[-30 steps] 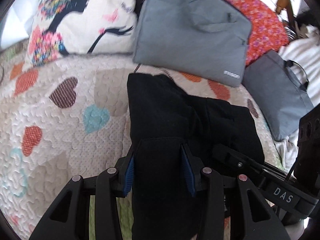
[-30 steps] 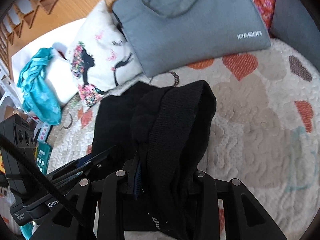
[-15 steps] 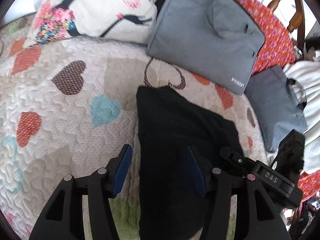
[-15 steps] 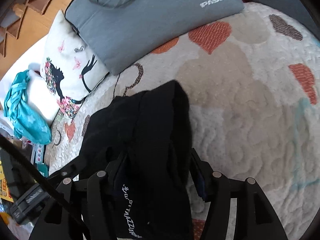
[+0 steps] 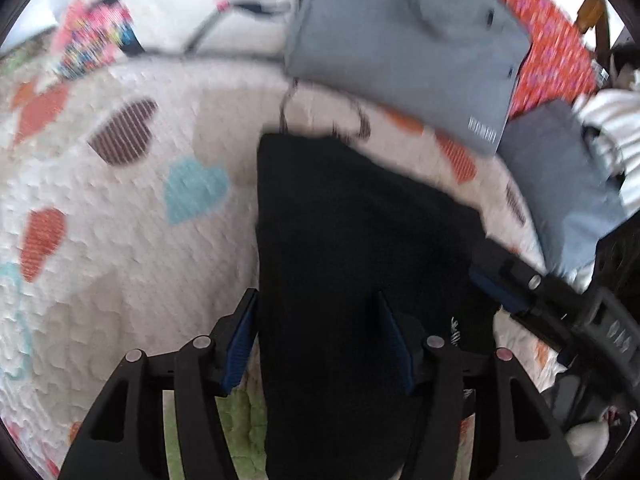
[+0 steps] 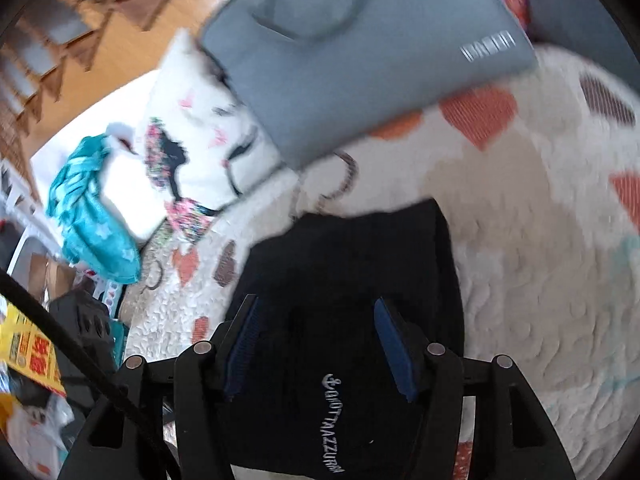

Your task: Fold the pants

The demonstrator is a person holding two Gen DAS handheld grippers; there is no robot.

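Your bed: heart-print quilt [image 5: 120,240]; black pants [image 5: 352,248] folded mid-quilt; grey laptop bag [image 5: 400,36] and printed pillow [image 6: 200,128] toward far edge; second grey bag [image 5: 560,176] alongside.

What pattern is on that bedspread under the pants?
Coloured hearts on a cream quilted bedspread, clearest in the left wrist view.

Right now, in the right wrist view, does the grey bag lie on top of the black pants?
No. The grey bag lies farther back, with bare quilt showing between it and the black pants.
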